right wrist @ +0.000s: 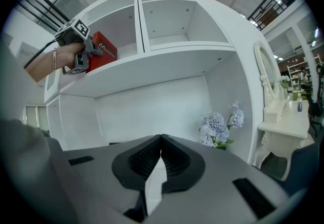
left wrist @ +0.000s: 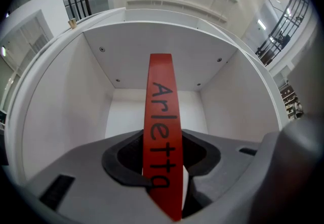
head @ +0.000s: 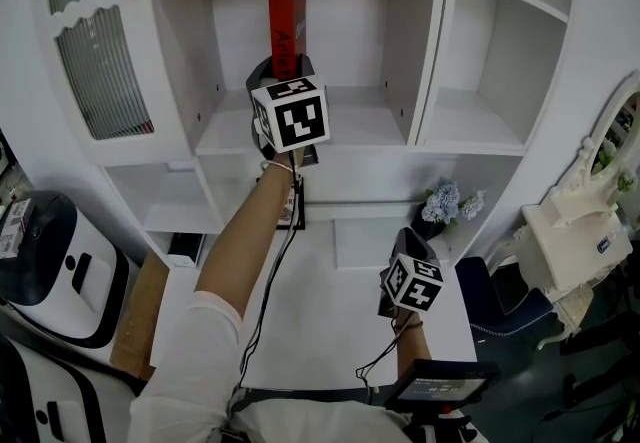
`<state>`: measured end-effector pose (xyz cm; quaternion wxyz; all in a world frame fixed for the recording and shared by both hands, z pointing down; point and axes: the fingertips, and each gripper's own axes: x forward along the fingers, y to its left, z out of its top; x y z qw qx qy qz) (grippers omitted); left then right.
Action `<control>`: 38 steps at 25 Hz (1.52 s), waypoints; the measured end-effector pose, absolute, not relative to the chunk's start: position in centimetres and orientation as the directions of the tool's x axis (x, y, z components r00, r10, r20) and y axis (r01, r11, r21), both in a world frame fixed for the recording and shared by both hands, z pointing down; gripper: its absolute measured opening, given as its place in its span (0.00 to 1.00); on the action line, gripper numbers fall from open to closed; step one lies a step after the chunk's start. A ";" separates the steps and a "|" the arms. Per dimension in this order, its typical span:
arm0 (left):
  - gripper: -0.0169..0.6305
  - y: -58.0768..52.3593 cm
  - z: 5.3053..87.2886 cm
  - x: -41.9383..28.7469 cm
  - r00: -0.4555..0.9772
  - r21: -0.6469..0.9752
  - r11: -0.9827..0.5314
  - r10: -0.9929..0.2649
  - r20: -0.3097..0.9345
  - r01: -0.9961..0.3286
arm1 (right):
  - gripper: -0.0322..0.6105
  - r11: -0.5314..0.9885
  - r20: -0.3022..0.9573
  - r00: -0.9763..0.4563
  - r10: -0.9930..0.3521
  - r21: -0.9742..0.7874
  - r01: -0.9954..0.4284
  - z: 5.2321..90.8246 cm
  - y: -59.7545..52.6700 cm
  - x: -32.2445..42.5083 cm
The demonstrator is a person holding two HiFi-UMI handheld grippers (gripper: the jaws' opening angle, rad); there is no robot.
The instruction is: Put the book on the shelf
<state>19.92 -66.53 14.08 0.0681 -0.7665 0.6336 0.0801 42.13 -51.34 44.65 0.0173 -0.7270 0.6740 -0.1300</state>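
The left tool (left wrist: 163, 165) clamps the red book (left wrist: 161, 112) upright — long axis vertical, inside the middle bay of the white shelf (head: 365, 121) — while the right tool (right wrist: 159, 160), shut and empty, hangs well below.

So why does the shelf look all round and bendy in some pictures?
Left gripper view: a wide lens bows the shelf walls, and the red book looms large and a little soft near the left claw. Right gripper view: same curving, dark corners. Head view: straighter lines, dim edges.
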 end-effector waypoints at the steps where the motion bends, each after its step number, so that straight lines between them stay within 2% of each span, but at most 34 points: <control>1: 0.29 -66.6 14.1 20.0 0.186 -0.003 -0.190 -0.961 -0.205 -0.982 | 0.08 -0.091 0.167 0.057 -0.984 -0.202 -0.975 44.7 -51.4 42.1; 5: 0.29 -66.7 14.2 20.4 0.214 -0.003 -0.217 -0.960 -0.178 -0.976 | 0.08 -0.088 0.165 0.053 -0.985 -0.210 -0.974 44.8 -51.4 42.0; 8: 0.33 -66.7 14.3 20.6 0.236 0.007 -0.240 -0.960 -0.153 -0.971 | 0.08 -0.084 0.162 0.049 -0.986 -0.212 -0.974 44.7 -51.4 41.9; 23: 0.41 -64.8 14.0 20.3 0.237 0.014 -0.242 -0.960 -0.147 -0.970 | 0.08 -0.081 0.148 0.049 -0.988 -0.221 -0.972 43.7 -49.8 41.5; 38: 0.42 -59.3 14.6 18.0 0.300 0.075 -0.315 -0.940 -0.161 -0.946 | 0.08 -0.050 0.124 0.027 -0.992 -0.191 -0.980 41.1 -46.4 38.9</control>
